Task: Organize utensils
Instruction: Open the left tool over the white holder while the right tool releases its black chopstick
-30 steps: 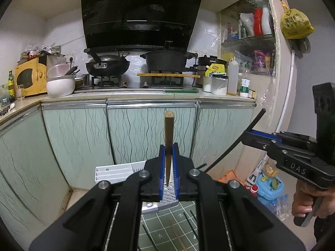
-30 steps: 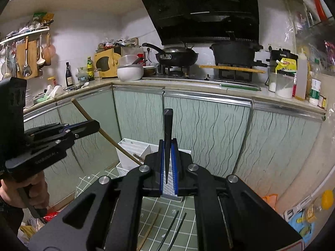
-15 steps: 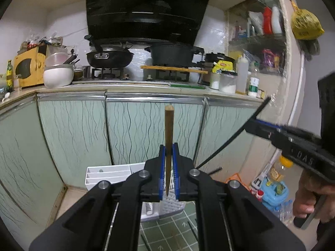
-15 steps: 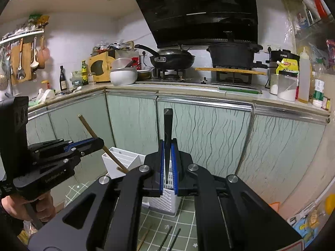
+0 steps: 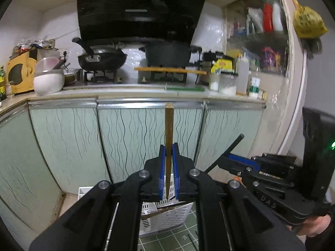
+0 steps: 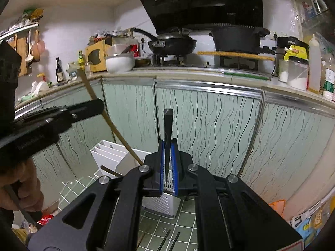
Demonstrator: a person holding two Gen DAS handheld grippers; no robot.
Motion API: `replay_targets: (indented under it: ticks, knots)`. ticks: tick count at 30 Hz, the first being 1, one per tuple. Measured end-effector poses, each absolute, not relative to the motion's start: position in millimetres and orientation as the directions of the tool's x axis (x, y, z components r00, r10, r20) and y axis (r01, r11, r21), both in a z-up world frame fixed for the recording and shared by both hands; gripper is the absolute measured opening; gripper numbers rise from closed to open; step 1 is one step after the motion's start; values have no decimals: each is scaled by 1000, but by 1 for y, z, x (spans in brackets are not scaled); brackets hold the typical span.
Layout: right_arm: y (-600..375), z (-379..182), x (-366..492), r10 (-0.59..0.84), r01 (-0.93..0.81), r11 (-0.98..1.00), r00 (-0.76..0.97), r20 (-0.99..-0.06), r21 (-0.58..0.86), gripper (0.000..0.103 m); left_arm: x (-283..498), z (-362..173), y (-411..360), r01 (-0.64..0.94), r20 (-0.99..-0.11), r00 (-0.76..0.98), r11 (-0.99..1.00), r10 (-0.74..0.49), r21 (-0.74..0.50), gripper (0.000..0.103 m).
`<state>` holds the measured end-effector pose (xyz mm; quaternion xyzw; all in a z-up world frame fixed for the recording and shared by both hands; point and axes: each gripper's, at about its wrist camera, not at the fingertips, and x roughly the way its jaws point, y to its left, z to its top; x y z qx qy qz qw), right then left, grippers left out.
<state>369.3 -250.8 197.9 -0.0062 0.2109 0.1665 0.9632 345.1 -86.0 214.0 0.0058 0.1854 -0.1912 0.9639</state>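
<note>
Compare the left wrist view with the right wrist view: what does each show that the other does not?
Only the left wrist view shows the yellow bag hanging at upper right. Only the right wrist view shows the utensils hanging on the wall rail and two black chopsticks on the green mat. Both share the white utensil holder and the wok.

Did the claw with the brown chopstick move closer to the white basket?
Yes. The left claw, shut on the brown chopstick, has come nearer the green cabinet doors, which look bigger, and the white utensil basket now sits right under it.
</note>
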Motion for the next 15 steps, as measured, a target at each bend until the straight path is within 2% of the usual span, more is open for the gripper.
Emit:
replay_targets:
  ticks: [7,8,9,10,11,12,13,14,15]
  knots:
    - [-256,182,381,313,-322,945,839,-445,59,7,357,183,-97,395,-407,835,918,-370,-25,8]
    - [-256,182,381,310,-320,946,839,-447,55,11,357,181,-96,392,-406,837,920,-368,-25,21]
    - [-255,182,380,312,-326,944,835,-453,49,25,355,179,-95,382,-406,841,924,-358,-24,57]
    - [-253,182,378,288,-311,950,839,-462,29,35,352,179,-93,368,-396,851,930,-346,-21,77]
    - [-254,184,376,273,-297,955,847,-456,20,51,349,179,-91,350,-375,866,937,-329,-14,96]
    - [-255,186,373,267,-288,957,854,-447,21,60,342,180,-87,331,-343,886,943,-314,-7,96]
    - [-256,189,371,257,-276,961,858,-444,23,64,339,181,-85,328,-341,887,945,-310,-7,97]
    - [-257,192,367,237,-255,967,868,-437,19,77,338,181,-83,325,-347,886,946,-308,-9,98]
    - [-258,195,364,223,-241,970,876,-427,14,82,336,182,-81,319,-357,884,948,-301,-10,98]
